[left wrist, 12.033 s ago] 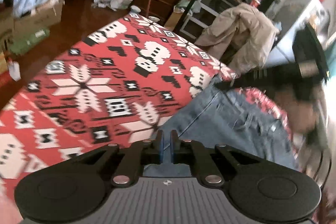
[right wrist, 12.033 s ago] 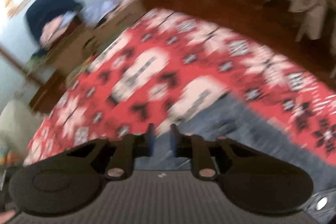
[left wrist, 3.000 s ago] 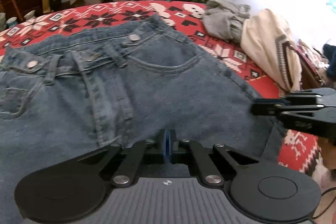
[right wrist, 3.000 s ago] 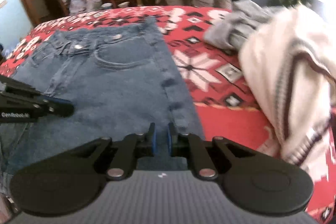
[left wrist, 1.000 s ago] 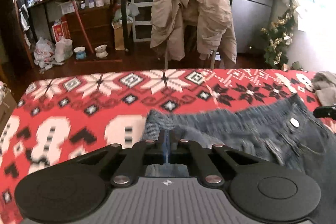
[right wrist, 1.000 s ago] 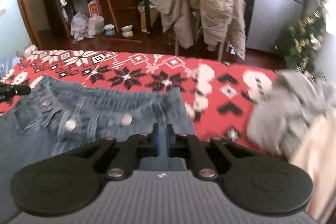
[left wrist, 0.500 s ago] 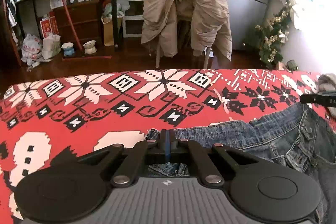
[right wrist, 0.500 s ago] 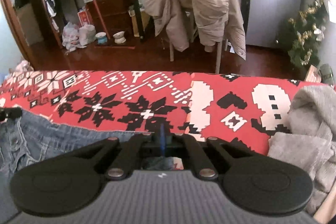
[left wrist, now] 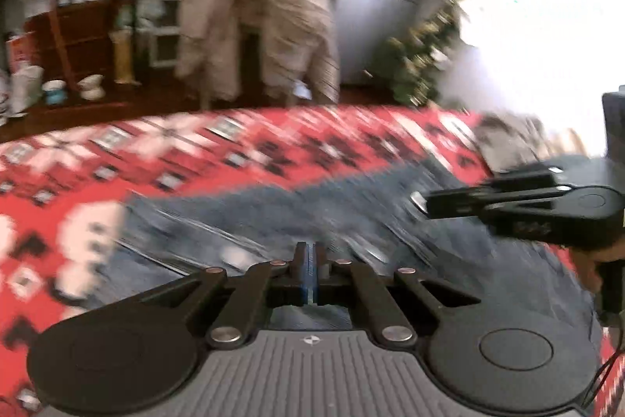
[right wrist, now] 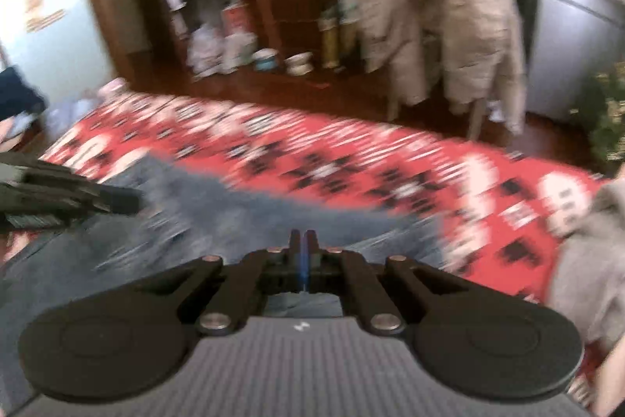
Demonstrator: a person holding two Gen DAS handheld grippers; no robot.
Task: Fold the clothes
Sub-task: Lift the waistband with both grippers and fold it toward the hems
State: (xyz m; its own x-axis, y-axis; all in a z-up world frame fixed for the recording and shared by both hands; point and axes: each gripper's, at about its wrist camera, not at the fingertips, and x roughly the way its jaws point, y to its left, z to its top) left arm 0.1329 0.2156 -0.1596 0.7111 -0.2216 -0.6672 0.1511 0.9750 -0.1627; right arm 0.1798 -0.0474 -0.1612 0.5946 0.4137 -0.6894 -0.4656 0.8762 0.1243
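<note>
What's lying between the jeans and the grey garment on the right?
In the right wrist view, only bare red patterned blanket separates the jeans from the grey garment; blur hides anything small.

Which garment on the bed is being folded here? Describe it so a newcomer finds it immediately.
Start from the red patterned blanket covering the bed. Spread across its near side lie the blue denim jeans, under both tools. The only other garment in view on the blanket is a grey one at its right edge, plain and soft; the jeans alone are blue denim.
</note>
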